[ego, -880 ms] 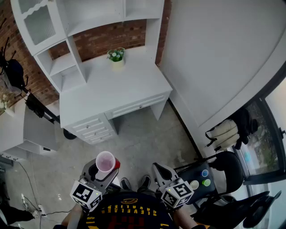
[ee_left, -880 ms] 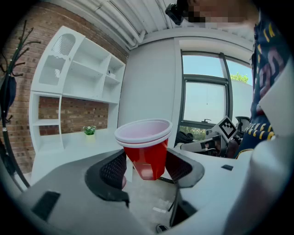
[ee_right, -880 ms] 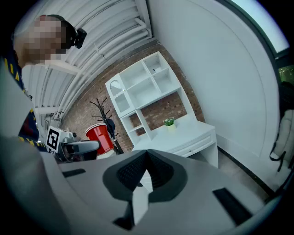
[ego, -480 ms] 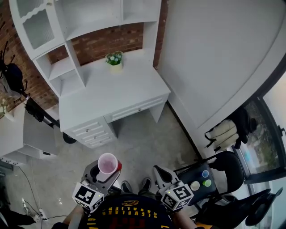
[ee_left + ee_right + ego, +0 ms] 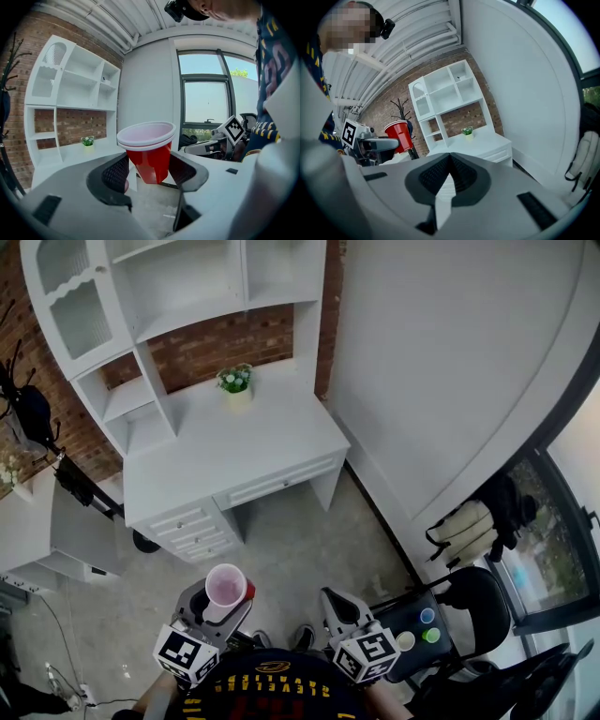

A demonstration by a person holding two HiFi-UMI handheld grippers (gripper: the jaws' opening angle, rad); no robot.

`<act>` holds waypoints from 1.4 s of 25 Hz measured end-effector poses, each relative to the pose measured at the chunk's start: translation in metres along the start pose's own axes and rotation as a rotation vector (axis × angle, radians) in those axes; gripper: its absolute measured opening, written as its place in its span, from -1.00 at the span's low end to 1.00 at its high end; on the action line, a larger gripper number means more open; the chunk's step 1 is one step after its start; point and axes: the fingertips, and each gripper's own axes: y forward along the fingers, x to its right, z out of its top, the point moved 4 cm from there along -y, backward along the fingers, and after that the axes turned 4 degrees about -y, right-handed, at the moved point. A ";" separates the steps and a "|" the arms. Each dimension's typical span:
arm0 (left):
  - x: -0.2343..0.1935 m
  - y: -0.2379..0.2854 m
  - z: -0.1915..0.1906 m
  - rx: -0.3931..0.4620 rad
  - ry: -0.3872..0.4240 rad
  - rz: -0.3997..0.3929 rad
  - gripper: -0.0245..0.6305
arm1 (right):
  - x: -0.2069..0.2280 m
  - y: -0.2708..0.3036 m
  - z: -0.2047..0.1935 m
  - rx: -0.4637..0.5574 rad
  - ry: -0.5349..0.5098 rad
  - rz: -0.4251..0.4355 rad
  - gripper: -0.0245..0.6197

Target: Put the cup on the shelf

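A red plastic cup [image 5: 149,152] with a white inside stands upright between the jaws of my left gripper [image 5: 149,171], whose pads press on its sides. From above, the cup [image 5: 226,585] shows its pale rim at the bottom left, over the floor in front of the desk. My right gripper [image 5: 450,176] has its jaws shut with nothing between them; it hangs low at the bottom centre [image 5: 339,607] of the head view. The white shelf unit [image 5: 141,296] rises over the white desk [image 5: 234,442], well ahead of both grippers.
A small potted plant [image 5: 235,382] stands at the back of the desk. Drawers [image 5: 192,526] face me on the desk's left. A white wall [image 5: 450,362] runs along the right. A black chair and bags [image 5: 473,587] sit at the right. A coat rack [image 5: 28,399] stands at the left.
The view has drifted: the desk and shelf sit slightly lower and nearer in the frame. The cup stays in my left gripper; both grippers hold about the same place.
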 end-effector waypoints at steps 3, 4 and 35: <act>0.013 0.013 0.003 0.005 -0.001 0.006 -0.12 | 0.012 -0.005 0.001 0.001 -0.033 0.009 -0.93; 0.017 0.017 0.004 0.007 -0.001 0.010 -0.12 | 0.015 -0.006 0.002 0.000 -0.038 0.018 -0.93; -0.048 0.150 0.046 -0.005 0.005 -0.037 -0.12 | 0.118 0.085 0.035 -0.039 -0.086 -0.028 -0.93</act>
